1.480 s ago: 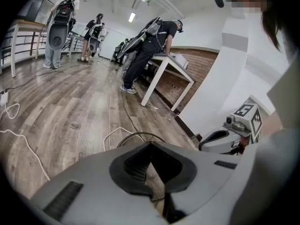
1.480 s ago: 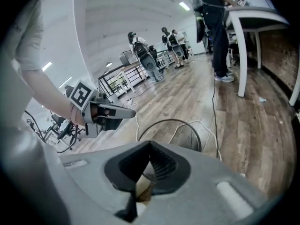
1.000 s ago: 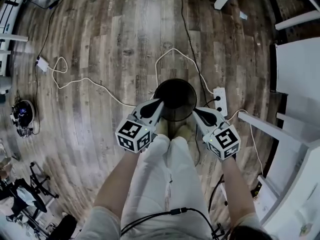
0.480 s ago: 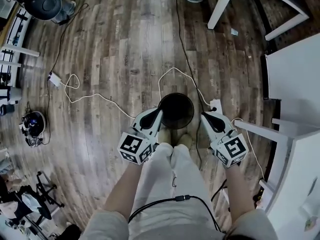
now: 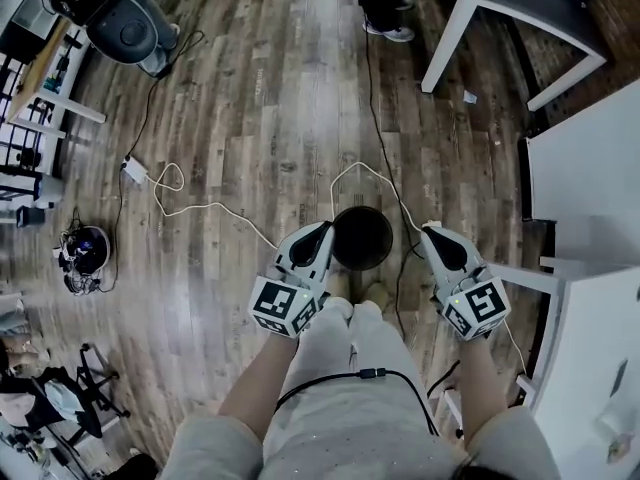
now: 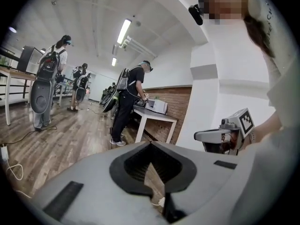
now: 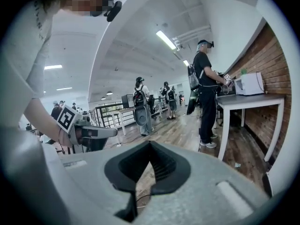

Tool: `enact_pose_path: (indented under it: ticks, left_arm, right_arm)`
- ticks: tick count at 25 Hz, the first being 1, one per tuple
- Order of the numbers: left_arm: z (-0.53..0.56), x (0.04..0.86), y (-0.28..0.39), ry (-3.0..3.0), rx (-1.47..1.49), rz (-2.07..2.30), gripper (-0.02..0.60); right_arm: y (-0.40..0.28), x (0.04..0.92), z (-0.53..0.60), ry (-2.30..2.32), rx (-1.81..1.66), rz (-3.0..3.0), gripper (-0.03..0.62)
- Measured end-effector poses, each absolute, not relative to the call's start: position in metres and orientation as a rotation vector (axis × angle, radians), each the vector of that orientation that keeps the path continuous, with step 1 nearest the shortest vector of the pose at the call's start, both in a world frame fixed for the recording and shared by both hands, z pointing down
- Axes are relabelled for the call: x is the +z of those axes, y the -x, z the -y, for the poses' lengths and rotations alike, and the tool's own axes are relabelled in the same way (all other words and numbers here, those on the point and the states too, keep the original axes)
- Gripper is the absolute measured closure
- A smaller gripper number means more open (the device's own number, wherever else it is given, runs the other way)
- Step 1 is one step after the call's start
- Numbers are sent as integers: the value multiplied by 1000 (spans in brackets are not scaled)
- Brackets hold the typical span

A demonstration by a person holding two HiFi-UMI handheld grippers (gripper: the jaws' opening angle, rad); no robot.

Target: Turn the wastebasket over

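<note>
A: Left claw (image 5: 321, 232), state?
B: Jaws pressed together, nothing held. Through the notch under them only floor (image 5: 250, 118) and a bit of white cable (image 5: 200, 206) show.

A: Right claw (image 5: 433, 234)?
B: The same: jaws closed, empty.

A: Basket (image 5: 389, 240)?
B: One, black, round, upright on the floor with its mouth up. It stands just ahead of the person's feet (image 5: 378, 293) and, in the head view, between the two claws. The inside is dark, so its contents cannot be told. The outer wall and base are hidden from above.

A: Any contact?
B: The left claw's tip overlaps the basket's rim in the head view; whether it touches cannot be told. Neither gripper view shows the basket.

A: Other items?
B: The white cable loops across the floor left of the basket. A black cable (image 5: 368, 88) runs down from the top edge past the basket's right side. A white surface (image 5: 580, 168) at the right is cut off by the frame. Bystanders (image 6: 129, 102) stand beyond. The clutter at the left edge is too small to name.
</note>
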State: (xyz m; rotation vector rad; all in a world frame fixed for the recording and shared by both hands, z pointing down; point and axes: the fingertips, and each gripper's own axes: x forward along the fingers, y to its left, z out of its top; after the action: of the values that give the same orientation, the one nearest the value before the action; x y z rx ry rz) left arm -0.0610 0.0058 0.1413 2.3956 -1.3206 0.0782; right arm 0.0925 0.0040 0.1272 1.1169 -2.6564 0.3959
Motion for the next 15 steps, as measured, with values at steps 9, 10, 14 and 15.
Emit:
enact_pose_path:
  ticks: [9, 10, 14, 15]
  left_arm:
    - [2, 49, 73, -2492, 3, 1392, 584]
    - [2, 41, 73, -2503, 3, 1395, 584]
    - [9, 5, 75, -2537, -36, 1403, 584]
    - [10, -6, 76, -2545, -49, 1407, 583]
  right_arm:
    - [-93, 37, -3, -1235, 324, 2712, 594]
    - [-93, 28, -3, -1242, 314, 2718, 593]
    - [-93, -6, -2, -1261, 259, 2741, 594]
    - [-92, -15, -2, -1265, 251, 2747, 594]
